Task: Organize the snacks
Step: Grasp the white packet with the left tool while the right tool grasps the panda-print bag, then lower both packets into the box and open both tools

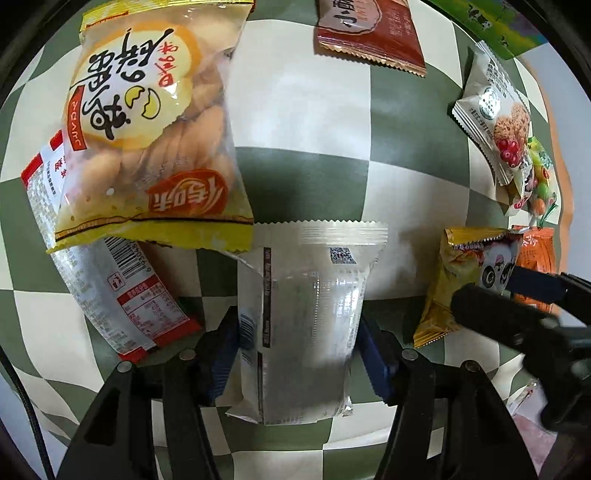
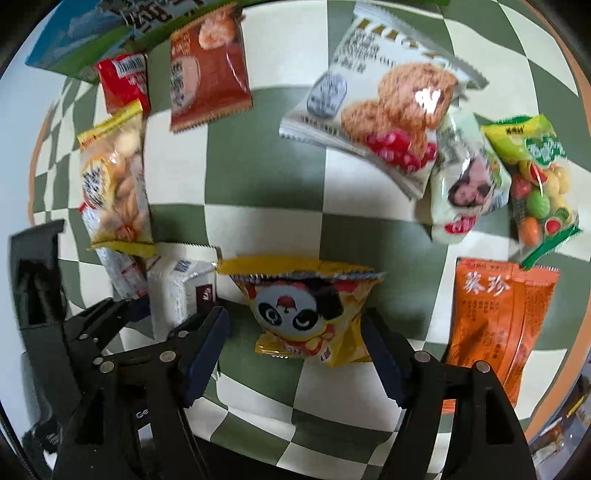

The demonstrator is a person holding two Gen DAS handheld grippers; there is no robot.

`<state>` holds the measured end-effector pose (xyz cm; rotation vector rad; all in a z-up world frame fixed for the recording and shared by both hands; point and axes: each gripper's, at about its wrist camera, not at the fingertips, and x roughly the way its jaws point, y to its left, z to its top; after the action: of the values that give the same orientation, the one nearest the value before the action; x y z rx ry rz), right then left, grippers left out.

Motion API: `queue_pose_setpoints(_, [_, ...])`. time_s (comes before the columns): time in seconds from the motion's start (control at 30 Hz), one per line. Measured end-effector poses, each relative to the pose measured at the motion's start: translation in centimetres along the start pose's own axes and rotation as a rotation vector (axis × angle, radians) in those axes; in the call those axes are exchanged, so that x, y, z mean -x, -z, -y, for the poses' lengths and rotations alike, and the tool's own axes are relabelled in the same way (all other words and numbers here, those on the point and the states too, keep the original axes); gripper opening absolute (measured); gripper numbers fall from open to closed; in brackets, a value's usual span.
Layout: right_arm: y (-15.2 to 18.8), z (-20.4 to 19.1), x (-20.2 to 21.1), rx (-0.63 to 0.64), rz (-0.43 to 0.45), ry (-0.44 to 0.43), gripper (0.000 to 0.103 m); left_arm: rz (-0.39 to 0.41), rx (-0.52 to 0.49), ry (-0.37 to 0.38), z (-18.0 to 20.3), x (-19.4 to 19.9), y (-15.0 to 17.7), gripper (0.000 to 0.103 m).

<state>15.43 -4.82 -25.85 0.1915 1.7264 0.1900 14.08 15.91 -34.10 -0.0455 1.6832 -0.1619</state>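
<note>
A: On the checked green-and-cream cloth (image 1: pixel 303 122) — what's the left gripper (image 1: pixel 299 347) doing?

B: It's clamping the silver-white packet (image 1: pixel 306 314), blue pads (image 1: pixel 373 354) pressing both sides, jaws closed to the pkt's width. The pkt's serrated top edge is pointing away from the cam.

A: & the right gripper (image 2: pixel 295 350)?

B: It's sitting spread wide around the yellow panda bag (image 2: pixel 303 314). Pads (image 2: pixel 205 347) are standing apart from the bag on each side, so nothing's being gripped. The bag is lying on the cloth btwn the fingers.

A: What's lying nearby?

B: Left view: a yellow biscuit bag (image 1: pixel 147 140) is overlapping a red-and-white packet (image 1: pixel 122 295), just left of the held pkt. A brown sachet (image 1: pixel 369 33) is lying up top. Right view: an orange packet (image 2: pixel 495 321) is sitting right of the panda bag, a cranberry-cookie packet (image 2: pixel 384 122) further off, w/ a fruit-candy bag (image 2: pixel 535 184) beyond it.
</note>
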Motion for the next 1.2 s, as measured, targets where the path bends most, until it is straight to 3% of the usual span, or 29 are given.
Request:
queue_pose_setpoints(0.07, [0.4,-0.7,-0.3,0.003,0.005,-0.001,0.076,0.004,-0.001,-0.015,0.4,0.2,-1.7,0.058])
queue_pose_setpoints(0.13, [0.6,-0.4,-0.6,-0.002,0.022,0.010,0.073,0.018,0.010,-0.026,1.0,0.9,-1.1,0.057])
queue_pose_setpoints(0.17, [0.7,-0.1,-0.8,-0.008,0.033,0.025,0.059,0.021,0.014,-0.030,1.1,0.9,-0.8,0.056])
queue_pose_setpoints(0.2, [0.8,0.1,-0.9,-0.016,0.038,0.032,0.054,0.026,0.016,-0.036,1.0,1.0,-0.5,0.056])
queue_pose_setpoints(0.47, [1.4,3.1,2.5,-0.063,0.082,-0.033,0.050,0.066,0.020,-0.067,1.8,4.6,1.4,0.056])
queue_pose_setpoints(0.7, [-0.4,4.7,10.9,-0.065,0.149,-0.154,0.050,0.166,-0.010,0.032,4.0,12.4,0.0,0.056])
queue_pose_setpoints(0.87, [-2.9,4.4,19.1,-0.036,0.253,-0.223,0.050,0.292,-0.046,0.094,4.9,19.8,-3.5,0.053])
queue_pose_setpoints(0.97, [-5.3,3.3,22.8,-0.014,0.311,-0.241,0.050,0.345,-0.047,0.120,4.3,23.4,-7.2,0.053])
queue_pose_setpoints(1.07, [-7.4,-0.6,23.2,-0.004,0.350,-0.233,0.050,0.375,-0.037,0.127,2.7,25.9,-10.8,0.053])
queue_pose_setpoints(1.2, [-12.2,-2.3,23.7,-0.002,0.367,-0.222,0.050,0.372,-0.021,0.089,2.1,27.3,-16.4,0.053])
